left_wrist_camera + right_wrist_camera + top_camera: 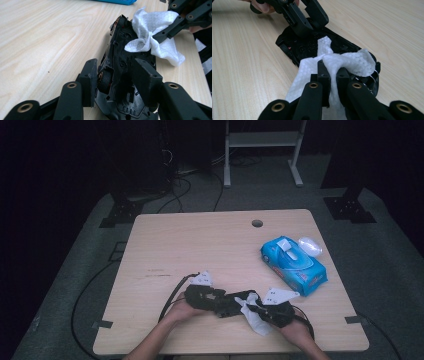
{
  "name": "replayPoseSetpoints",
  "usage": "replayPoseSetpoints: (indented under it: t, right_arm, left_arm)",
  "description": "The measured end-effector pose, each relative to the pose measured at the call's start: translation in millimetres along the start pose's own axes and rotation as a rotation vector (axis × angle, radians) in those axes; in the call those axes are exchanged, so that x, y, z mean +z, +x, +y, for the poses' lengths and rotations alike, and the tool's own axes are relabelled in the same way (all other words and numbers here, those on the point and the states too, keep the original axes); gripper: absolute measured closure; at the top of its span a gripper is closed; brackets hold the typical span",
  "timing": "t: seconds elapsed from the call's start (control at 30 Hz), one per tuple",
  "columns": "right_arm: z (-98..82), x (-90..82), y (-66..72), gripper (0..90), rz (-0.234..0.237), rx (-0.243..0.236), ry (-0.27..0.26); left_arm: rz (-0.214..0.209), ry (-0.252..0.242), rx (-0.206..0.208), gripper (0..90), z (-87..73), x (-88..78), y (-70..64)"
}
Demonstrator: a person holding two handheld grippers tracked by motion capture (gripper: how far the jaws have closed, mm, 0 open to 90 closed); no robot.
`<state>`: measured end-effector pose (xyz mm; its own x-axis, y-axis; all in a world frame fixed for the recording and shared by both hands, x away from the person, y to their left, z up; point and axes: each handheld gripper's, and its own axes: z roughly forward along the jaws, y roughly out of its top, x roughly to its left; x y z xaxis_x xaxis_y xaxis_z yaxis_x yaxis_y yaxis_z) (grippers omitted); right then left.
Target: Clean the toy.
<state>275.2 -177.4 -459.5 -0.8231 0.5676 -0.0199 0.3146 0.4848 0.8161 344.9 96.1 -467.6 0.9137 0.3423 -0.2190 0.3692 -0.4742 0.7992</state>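
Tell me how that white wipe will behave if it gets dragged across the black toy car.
The white wipe is probably floppy: it bunches where the right claw pinches it and drapes over the toy car. It looks light and thin, so it likely follows every pull. Its loose folds could snag on the car's ridged underside, which the left claw grips.

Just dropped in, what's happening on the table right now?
A person is cleaning a black toy car that lies with its underside showing. The left gripper clamps the car at one end, and the right gripper pinches a white wipe against the car's underside. A blue wipe pack sits open farther back on the table.
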Motion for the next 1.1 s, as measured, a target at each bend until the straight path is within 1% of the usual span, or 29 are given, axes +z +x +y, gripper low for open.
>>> replayPoseSetpoints:
  t: [0.03,0.07,0.1,0.13,0.17,0.2,0.23,0.27,0.3,0.37,0.43,0.47,0.53,0.63,0.7,0.77,0.8,0.83,0.87,0.97,1.0,1.03,1.07,1.1]
  right_arm:
    - [-0.1,0.0,0.9,86.0,-0.004,-0.001,0.000]
    - [-0.4,-0.5,1.2,86.0,-0.003,-0.004,-0.001]
    - [-0.9,-0.8,1.3,86.1,-0.001,-0.003,-0.003]
    - [-1.5,-1.2,1.8,86.1,0.002,0.002,-0.004]
    - [-1.9,-1.5,2.0,86.1,0.002,-0.001,-0.005]
    - [-2.2,-1.7,2.3,86.1,0.002,-0.004,-0.006]
    - [-2.4,-1.9,2.6,86.1,0.002,-0.007,-0.006]
    - [-2.6,-2.2,3.0,86.2,0.002,-0.006,-0.005]
    - [-3.0,-2.5,3.5,86.2,0.004,-0.007,-0.006]
    - [-3.8,-3.3,3.9,86.2,0.004,-0.010,-0.008]
    - [-4.6,-3.7,4.5,86.2,0.000,-0.013,-0.012]
    - [-4.9,-3.9,4.6,86.2,-0.001,-0.015,-0.014]
    - [-6.0,-4.6,5.0,86.3,-0.003,-0.011,-0.018]
    - [-7.5,-5.6,5.5,86.5,-0.005,-0.016,-0.024]
    - [-8.1,-6.0,5.7,86.5,-0.005,-0.011,-0.025]
    - [-8.7,-6.2,6.3,86.5,-0.007,-0.008,-0.030]
    - [-9.1,-6.5,6.4,86.5,-0.007,-0.008,-0.030]
    - [-9.4,-6.9,6.6,86.5,-0.007,-0.009,-0.031]
    - [-9.8,-7.2,7.0,86.4,-0.008,-0.012,-0.032]
    - [-10.6,-8.5,7.4,86.4,-0.014,-0.024,-0.036]
    - [-10.8,-8.7,7.9,86.4,-0.023,-0.027,-0.037]
    - [-10.9,-8.9,8.2,86.4,-0.040,-0.030,-0.034]
    - [-11.2,-9.0,7.4,86.3,-0.057,-0.029,-0.032]
    - [-11.3,-8.4,5.4,86.3,-0.064,-0.023,-0.035]
  left_arm:
    - [0.003,0.013,-0.024,45.1,-0.8,0.3,1.1]
    - [0.000,0.027,-0.052,40.1,-1.7,-0.2,2.9]
    - [0.003,0.031,-0.069,37.0,-2.9,-1.1,4.0]
    - [0.005,0.032,-0.084,34.8,-4.0,-2.5,4.4]
    - [-0.007,0.034,-0.109,34.3,-5.1,-3.3,5.2]
    - [-0.017,0.046,-0.143,33.6,-6.2,-3.0,5.9]
    - [-0.022,0.070,-0.159,32.4,-7.3,-2.5,5.9]
    - [-0.031,0.066,-0.175,32.0,-8.6,-2.3,6.6]
    - [-0.041,0.072,-0.203,32.8,-9.4,-2.3,7.6]
    - [-0.064,0.062,-0.244,34.1,-10.9,-1.1,9.1]
    - [-0.095,0.058,-0.279,38.7,-12.8,-1.0,10.3]
    - [-0.113,0.054,-0.287,41.8,-14.3,-0.8,11.0]
    - [-0.149,0.063,-0.333,43.1,-16.2,0.8,12.2]
    - [-0.158,0.064,-0.334,43.2,-15.8,2.0,11.4]
    - [-0.152,0.063,-0.329,42.6,-15.2,2.8,10.1]
    - [-0.154,0.064,-0.312,42.7,-15.3,2.7,10.3]
    - [-0.155,0.050,-0.308,42.7,-16.1,3.1,9.9]
    - [-0.153,0.046,-0.295,42.8,-16.3,2.8,9.3]
    - [-0.144,0.037,-0.278,42.9,-15.9,2.5,7.5]
    - [-0.101,0.029,-0.201,43.0,-11.9,1.8,1.8]
    - [-0.091,0.020,-0.182,43.5,-10.6,1.1,0.7]
    - [-0.081,-0.002,-0.163,47.6,-9.5,-0.5,0.2]
    - [-0.063,-0.008,-0.126,49.3,-7.8,-1.2,-1.7]
    - [-0.040,-0.017,-0.099,49.5,-6.3,-0.5,-4.3]
